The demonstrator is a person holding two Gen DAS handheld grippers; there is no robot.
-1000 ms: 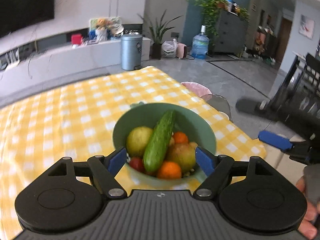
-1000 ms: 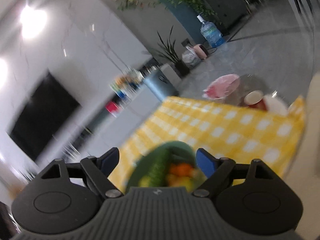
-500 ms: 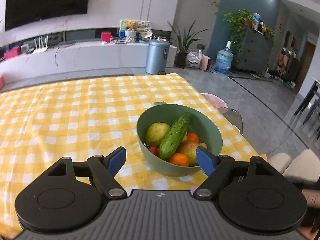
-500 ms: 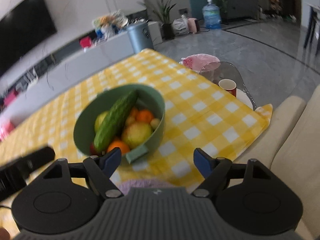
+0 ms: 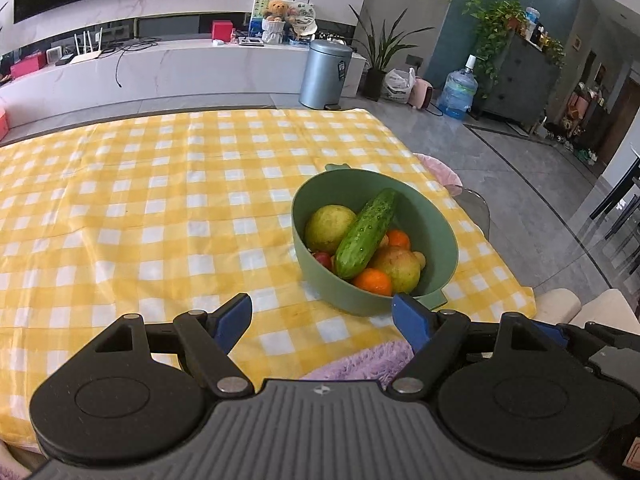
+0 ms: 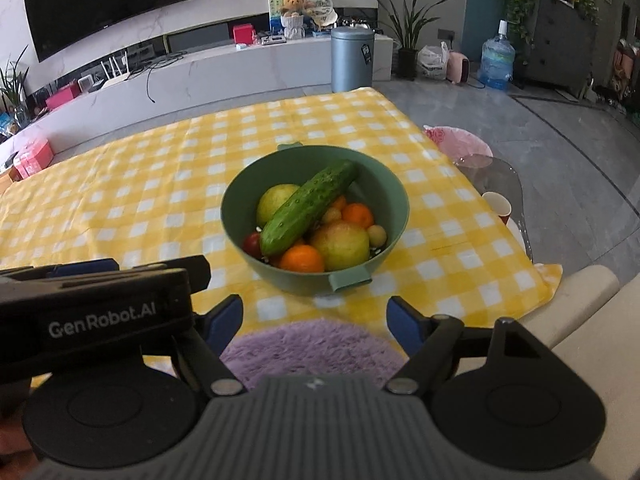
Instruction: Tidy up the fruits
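Item: green bowl, centre of the right-wrist frame on the yellow checked tablecloth, holding a cucumber laid across a yellow-green fruit, oranges, a larger apple-like fruit and a small red one. Left gripper and right gripper, both at lower frame, fingers spread, holding nothing, short of the bowl. All produce lies gathered in the bowl, which suits either sorting still to come or gathering finished; no particular next move follows.

Fruit-filled green bowl, apparently untouched
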